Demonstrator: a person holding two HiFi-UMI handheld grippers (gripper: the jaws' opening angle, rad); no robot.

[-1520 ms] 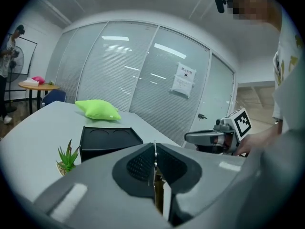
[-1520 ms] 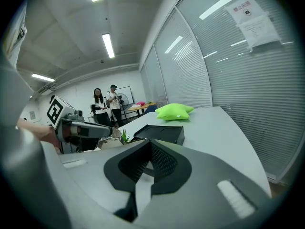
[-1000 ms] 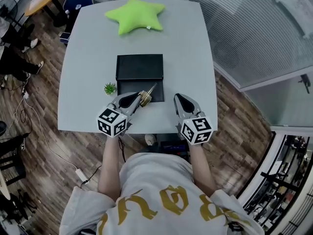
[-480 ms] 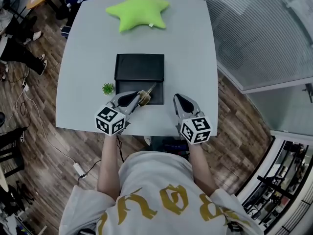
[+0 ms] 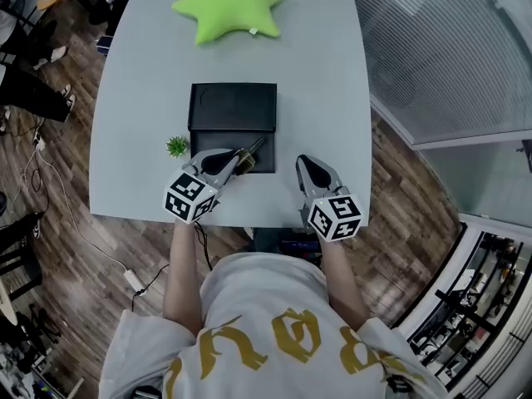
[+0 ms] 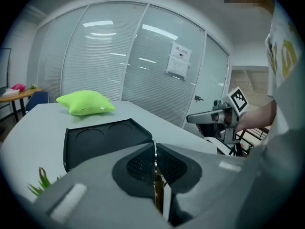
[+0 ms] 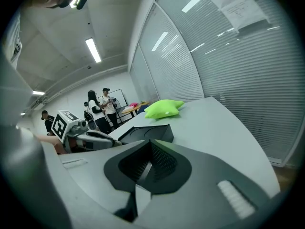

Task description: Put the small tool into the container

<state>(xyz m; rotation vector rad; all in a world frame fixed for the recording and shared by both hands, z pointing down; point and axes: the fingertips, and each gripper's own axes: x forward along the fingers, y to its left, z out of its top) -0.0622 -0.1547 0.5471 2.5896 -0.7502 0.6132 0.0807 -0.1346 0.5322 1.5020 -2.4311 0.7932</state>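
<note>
The container is a shallow black tray [image 5: 233, 106] in the middle of the grey table [image 5: 324, 81]. My left gripper [image 5: 233, 161] is shut on the small tool [image 5: 248, 153], a brass-coloured piece with a thin tip that points over the tray's near right corner. In the left gripper view the brass tool [image 6: 157, 191] shows as a sliver between the closed jaws of the left gripper [image 6: 154, 149], with the tray [image 6: 102, 137] just ahead. My right gripper [image 5: 306, 167] hovers near the table's front edge, right of the tray, shut and empty; the right gripper [image 7: 149, 146] has its pads together.
A lime-green star cushion [image 5: 226, 7] lies at the table's far side. A small green plant [image 5: 176, 146] stands left of the tray's near corner. Glass walls with blinds run along the right. Several people [image 7: 102, 109] stand far off.
My left gripper has edged slightly forward with the tool, toward the tray's near edge. The right gripper has hardly moved. The head camera has shifted a little.
</note>
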